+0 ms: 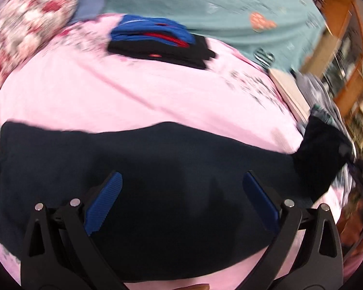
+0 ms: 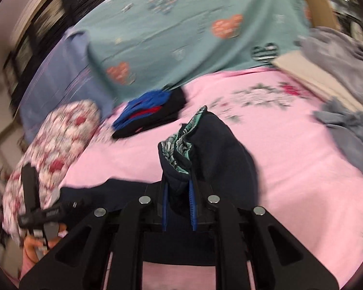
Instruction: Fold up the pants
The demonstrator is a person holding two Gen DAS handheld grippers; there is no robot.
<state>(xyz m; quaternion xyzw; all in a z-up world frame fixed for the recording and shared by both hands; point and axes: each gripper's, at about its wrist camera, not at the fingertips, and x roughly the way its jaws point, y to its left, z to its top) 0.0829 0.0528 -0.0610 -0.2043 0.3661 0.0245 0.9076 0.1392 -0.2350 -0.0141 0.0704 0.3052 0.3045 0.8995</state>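
Dark navy pants (image 1: 157,159) lie across a pink bedspread (image 1: 133,91), spread left to right in the left wrist view. My left gripper (image 1: 182,181) hovers open just above their middle, blue pads wide apart, nothing between them. My right gripper (image 2: 179,188) is shut on the pants' waistband end (image 2: 205,149), which is lifted and bunched, showing a striped teal lining (image 2: 181,142). That raised end appears at the right in the left wrist view as a dark bunch (image 1: 321,149). The left gripper's body (image 2: 34,205), held by a hand, shows at the lower left of the right wrist view.
A folded stack of blue, red and black clothes (image 1: 157,41) sits farther back on the bed. A floral pillow (image 1: 24,29) lies at the left, a teal heart-print sheet (image 1: 217,4) behind. Grey garments (image 2: 348,130) and a beige folded cloth (image 2: 314,77) lie at the right.
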